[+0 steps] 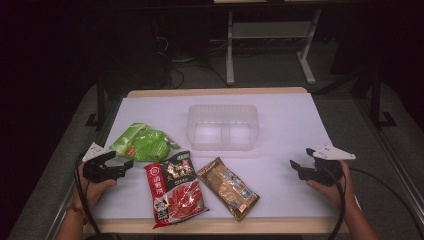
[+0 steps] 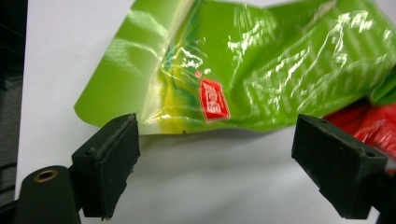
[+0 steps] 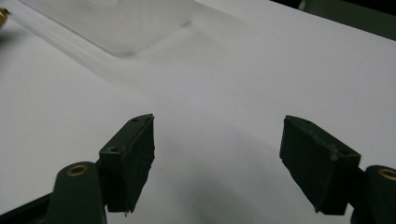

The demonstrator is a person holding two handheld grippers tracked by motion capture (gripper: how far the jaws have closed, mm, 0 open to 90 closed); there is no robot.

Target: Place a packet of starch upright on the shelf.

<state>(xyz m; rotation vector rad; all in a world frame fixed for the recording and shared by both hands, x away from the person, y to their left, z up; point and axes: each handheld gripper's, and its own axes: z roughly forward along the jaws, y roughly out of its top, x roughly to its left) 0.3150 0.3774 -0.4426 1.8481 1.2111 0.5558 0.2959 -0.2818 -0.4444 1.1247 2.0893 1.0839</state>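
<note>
A green snack bag (image 1: 142, 142) lies at the left of the white table top. A red and black packet (image 1: 175, 190) lies in front of it, and a brown packet (image 1: 229, 187) lies to the right of that. A clear plastic bin (image 1: 223, 126) stands empty at mid table. My left gripper (image 1: 122, 167) sits open just left of the green bag (image 2: 243, 70), with nothing between its jaws and the bag's near edge just beyond the tips. At the right, my right gripper (image 1: 296, 167) hovers open over bare table, the bin's corner (image 3: 116, 23) far ahead.
The white sheet (image 1: 285, 125) covers a wooden table with edges close on each side. Grey floor surrounds it, and a metal frame (image 1: 270, 45) stands behind. A red packet corner (image 2: 373, 123) shows beside the left gripper's right jaw.
</note>
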